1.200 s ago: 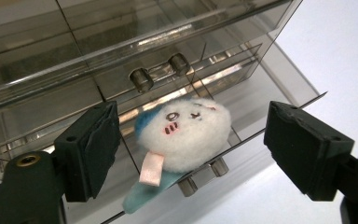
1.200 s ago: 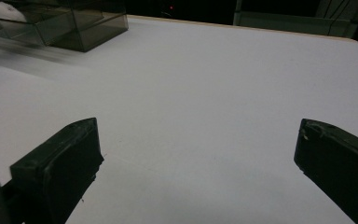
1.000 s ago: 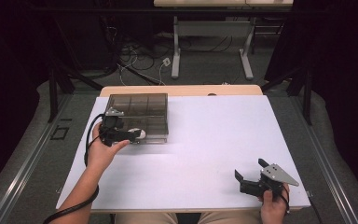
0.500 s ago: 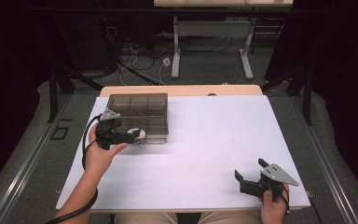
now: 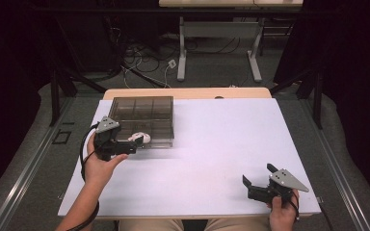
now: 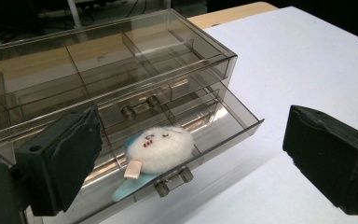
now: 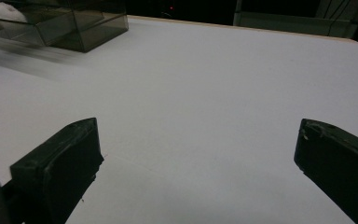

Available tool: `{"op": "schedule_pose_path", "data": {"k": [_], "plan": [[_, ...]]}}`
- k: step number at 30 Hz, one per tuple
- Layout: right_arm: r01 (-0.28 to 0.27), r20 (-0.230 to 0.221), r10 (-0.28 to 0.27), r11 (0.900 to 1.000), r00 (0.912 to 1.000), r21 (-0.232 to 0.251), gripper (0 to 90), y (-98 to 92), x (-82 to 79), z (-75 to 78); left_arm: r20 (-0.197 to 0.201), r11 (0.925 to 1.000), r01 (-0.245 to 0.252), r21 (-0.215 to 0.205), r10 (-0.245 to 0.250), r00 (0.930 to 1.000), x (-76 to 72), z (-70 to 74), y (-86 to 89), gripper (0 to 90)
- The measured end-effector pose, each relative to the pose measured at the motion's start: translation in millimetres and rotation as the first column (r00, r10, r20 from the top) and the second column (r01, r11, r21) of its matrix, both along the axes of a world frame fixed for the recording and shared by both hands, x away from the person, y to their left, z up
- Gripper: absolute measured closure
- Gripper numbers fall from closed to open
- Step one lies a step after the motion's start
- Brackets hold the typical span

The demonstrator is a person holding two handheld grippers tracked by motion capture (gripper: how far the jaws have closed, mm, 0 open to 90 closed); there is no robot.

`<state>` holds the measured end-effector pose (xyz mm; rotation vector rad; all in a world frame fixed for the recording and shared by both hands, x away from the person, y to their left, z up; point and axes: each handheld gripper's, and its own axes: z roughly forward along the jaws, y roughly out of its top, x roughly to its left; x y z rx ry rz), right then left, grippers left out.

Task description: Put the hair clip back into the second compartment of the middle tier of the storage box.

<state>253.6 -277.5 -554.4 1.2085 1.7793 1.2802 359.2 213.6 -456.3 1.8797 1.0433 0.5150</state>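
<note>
High view: left gripper [image 5: 134, 145] drawn back a little from the smoky plastic drawer box [image 5: 143, 111] at the table's [image 5: 221, 144] far left, fingers just opened and spread, nothing between them; plush toy [image 5: 139, 138] left in the pulled-out lower drawer [image 5: 161, 141].

Left gripper view: toy [image 6: 161, 146] lying in a front compartment (tag over the rim), released. Placement judged done; drawer probably next to shut.

Right gripper view: right gripper [image 7: 198, 163] idle, fingers wide apart over bare table.

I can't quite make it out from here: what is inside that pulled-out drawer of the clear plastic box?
A small white plush toy with a stitched face and a blue part lies in the open lower drawer, near its front wall. The toy covers the drawer floor beneath it.
</note>
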Motion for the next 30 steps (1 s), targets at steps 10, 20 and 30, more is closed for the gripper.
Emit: {"op": "schedule_pose_path", "data": {"k": [10, 20, 30], "plan": [[-0.009, 0.002, 0.009, 1.0, 1.0, -0.003, 0.2, -0.2, 0.3, -0.3, 0.043, 0.9998, -0.009, -0.017, 0.01, 0.999, -20.1, -11.2, 9.6, 1.8], [-0.008, 0.0, 0.008, 1.0, 1.0, -0.002, 0.2, -0.1, 0.4, -0.3, 0.046, 0.9979, -0.037, -0.053, 0.039, 0.9982, -34.9, -34.3, 28.3, 0.4], [0.002, -0.01, -0.002, 1.0, 0.9999, -0.006, 0.2, 0.2, 0.4, -0.6, 0.031, 0.9951, -0.069, -0.071, 0.071, 0.997, -49.2, -56.1, 45.4, 0.4]]}}
